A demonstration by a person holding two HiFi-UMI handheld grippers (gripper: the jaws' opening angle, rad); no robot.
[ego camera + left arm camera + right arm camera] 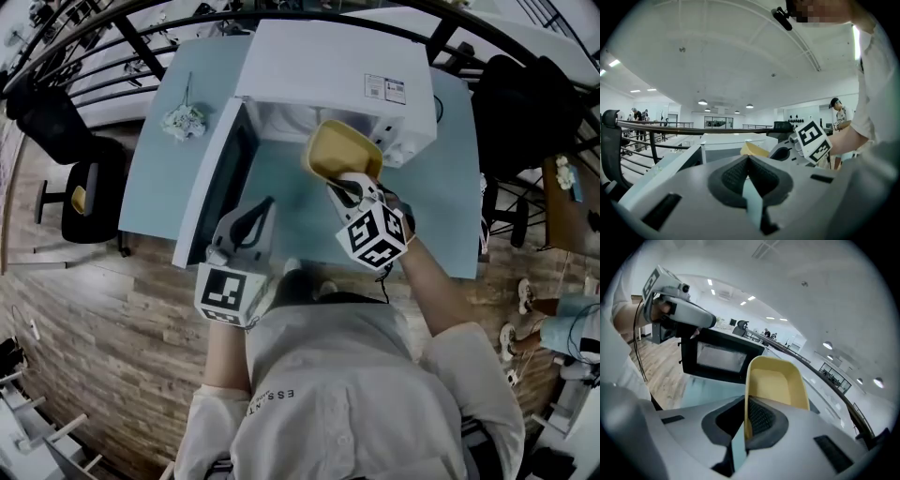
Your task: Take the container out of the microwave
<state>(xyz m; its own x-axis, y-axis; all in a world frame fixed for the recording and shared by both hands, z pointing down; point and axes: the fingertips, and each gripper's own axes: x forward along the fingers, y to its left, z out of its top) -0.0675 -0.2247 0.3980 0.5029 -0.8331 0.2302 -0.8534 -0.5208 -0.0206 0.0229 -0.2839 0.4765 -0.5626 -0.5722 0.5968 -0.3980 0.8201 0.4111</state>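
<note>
Two tools are in play. The right hand-held gripper (747,414) is clenched on one thin side wall of the yellow container (776,383), which hangs tilted just beyond its jaws. The container seems clear of the microwave (328,66) cavity and above the desk (150,183). To that gripper's left, the left hand-held gripper (749,161) has its jaws pressed together on nothing, near the open door (220,178). Pinched by one wall only, the container may pivot or slide from the pads, and a swing leftward could knock it against the door.

Head view looks steeply down on the microwave (328,75); both gripper views share it.
</note>
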